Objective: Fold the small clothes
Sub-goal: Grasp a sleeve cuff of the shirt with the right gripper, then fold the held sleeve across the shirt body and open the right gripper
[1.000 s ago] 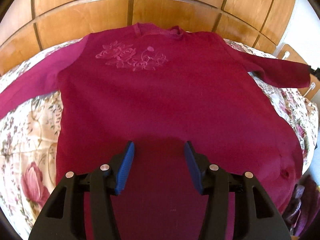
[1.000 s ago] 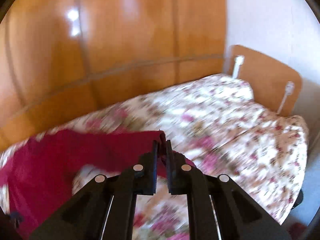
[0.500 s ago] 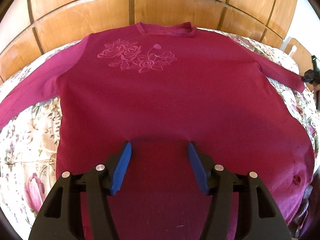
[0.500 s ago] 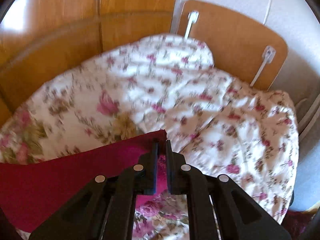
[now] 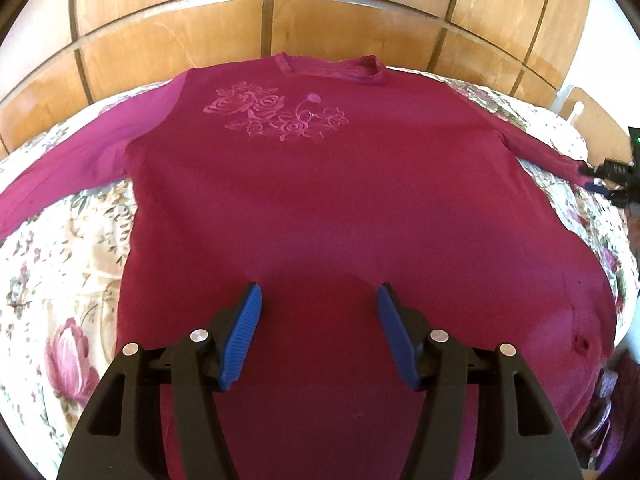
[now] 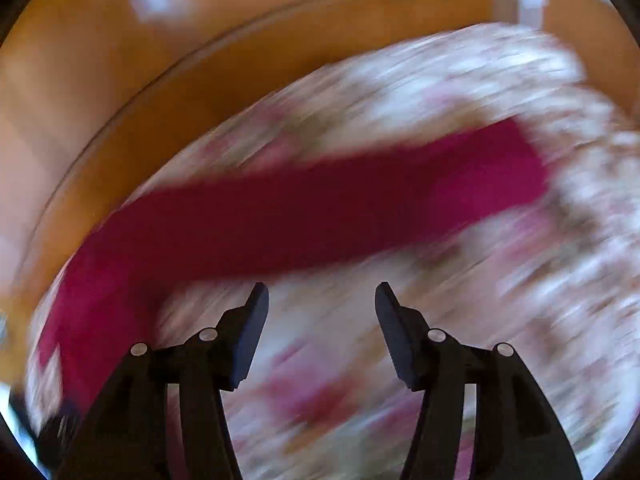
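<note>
A dark red long-sleeved top (image 5: pixel 328 200) with an embroidered rose motif lies spread flat on a floral bedspread (image 5: pixel 60 280), neck toward the headboard, both sleeves stretched out. My left gripper (image 5: pixel 318 300) is open and empty, over the top's lower middle. My right gripper (image 6: pixel 322 300) is open and empty, just in front of the top's right sleeve (image 6: pixel 320 216), which lies flat on the bedspread; that view is motion-blurred. The right gripper (image 5: pixel 600 180) also shows at the sleeve's cuff in the left wrist view.
A wooden panelled headboard (image 5: pixel 320 16) runs behind the bed. A small wooden side panel (image 5: pixel 576 104) stands at the far right. The bedspread's right edge (image 5: pixel 624 280) drops off beside the top's hem.
My right gripper has opened and let go of the sleeve cuff, which now lies stretched out on the bedspread, and has swung away. The left gripper has barely moved.
</note>
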